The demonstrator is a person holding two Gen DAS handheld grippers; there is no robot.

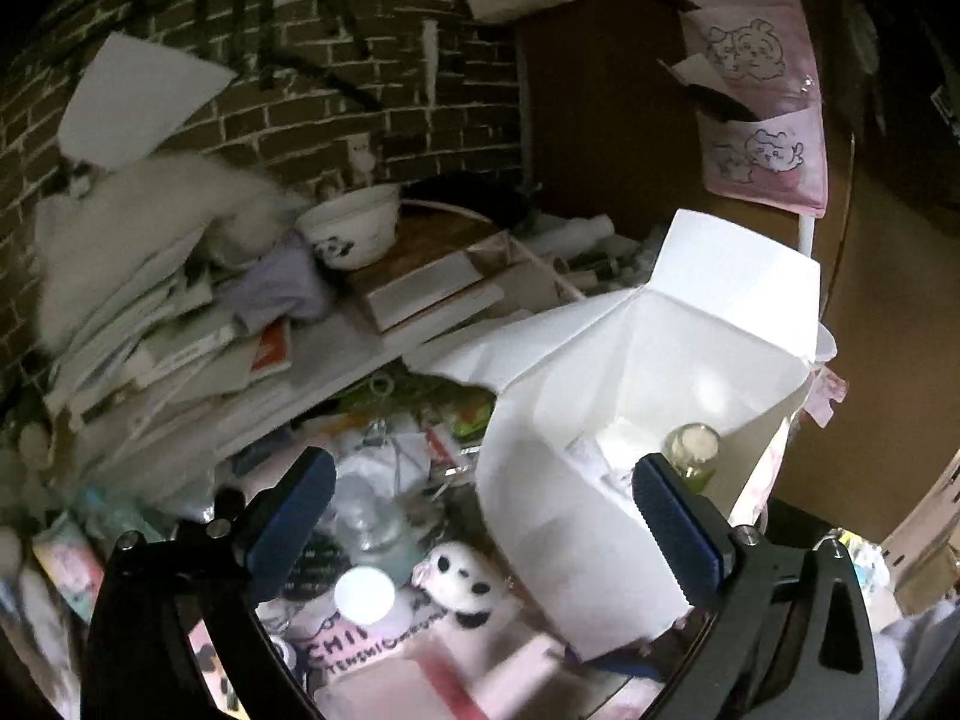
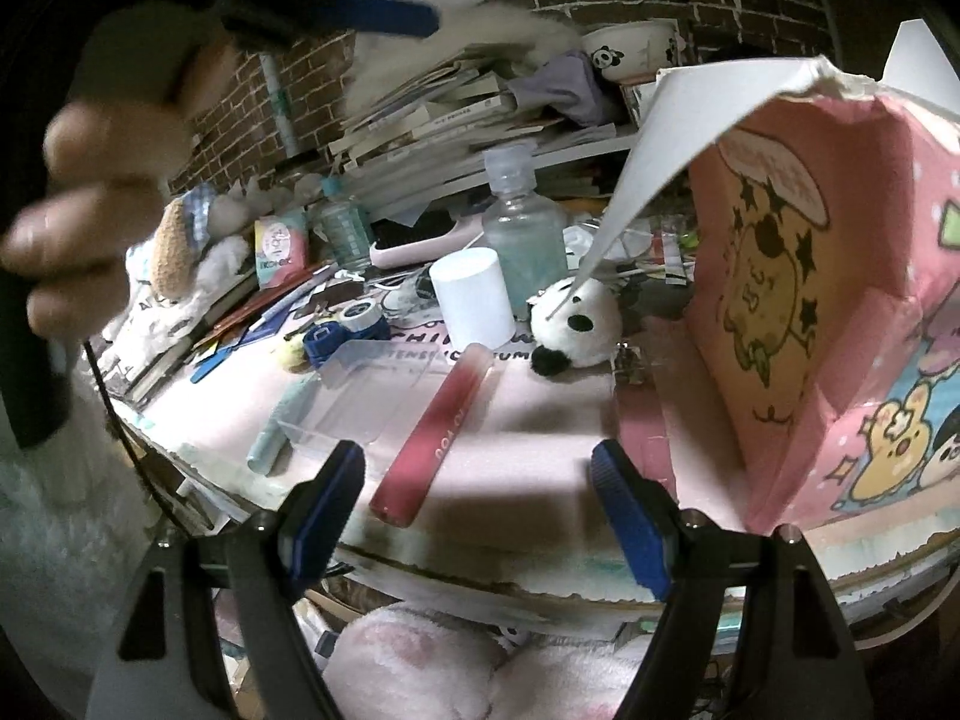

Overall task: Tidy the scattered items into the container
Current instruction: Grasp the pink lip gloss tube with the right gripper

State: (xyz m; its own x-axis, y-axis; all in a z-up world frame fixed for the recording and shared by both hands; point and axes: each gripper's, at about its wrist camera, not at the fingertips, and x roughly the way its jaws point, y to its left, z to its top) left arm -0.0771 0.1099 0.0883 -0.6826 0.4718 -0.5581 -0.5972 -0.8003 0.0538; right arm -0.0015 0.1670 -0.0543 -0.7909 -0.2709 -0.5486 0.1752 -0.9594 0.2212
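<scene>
On the cluttered pink desk mat (image 2: 540, 408), both your left gripper (image 1: 480, 516) and right gripper (image 2: 480, 510) gape wide and empty, the long pink tube (image 2: 435, 432) lies near the pink cartoon paper box (image 2: 840, 312), and its drooping white flap (image 2: 636, 180) could block your drop.

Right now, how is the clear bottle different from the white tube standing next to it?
The clear bottle is see-through, with pale bluish liquid inside; the white tube is solid white, so its contents are hidden. The bottle narrows to a neck with a cap, while the tube is a plain straight cylinder with a flat top. The bottle stands taller and farther back. Both stand upright on the pink mat.
</scene>
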